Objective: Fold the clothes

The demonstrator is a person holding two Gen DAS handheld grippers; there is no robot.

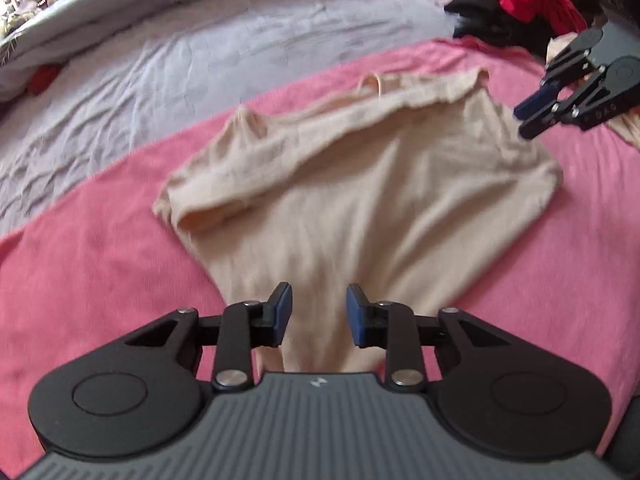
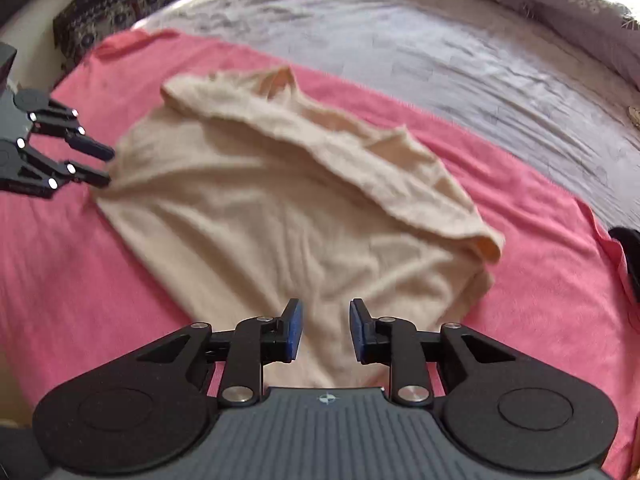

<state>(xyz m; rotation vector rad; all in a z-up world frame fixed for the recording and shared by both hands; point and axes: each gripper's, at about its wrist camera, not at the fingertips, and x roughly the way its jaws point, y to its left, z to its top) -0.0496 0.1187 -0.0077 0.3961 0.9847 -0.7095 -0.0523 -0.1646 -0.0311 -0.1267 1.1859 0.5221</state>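
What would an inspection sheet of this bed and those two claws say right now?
Surface: pink towel spread over a wrinkled grey sheet on a bed.
Job's things: beige top lying on the towel, its far edge folded over.
Clutter: red and black clothes heaped at the far right of the left view; a small red item by the bedding at far left.
Grippers: left claw open, above the top's near end; right claw open, above the top's edge; neither holds cloth.
Cables: nothing seen.
Surroundings: patterned fabric beyond the bed's corner; floral quilt along the far side.
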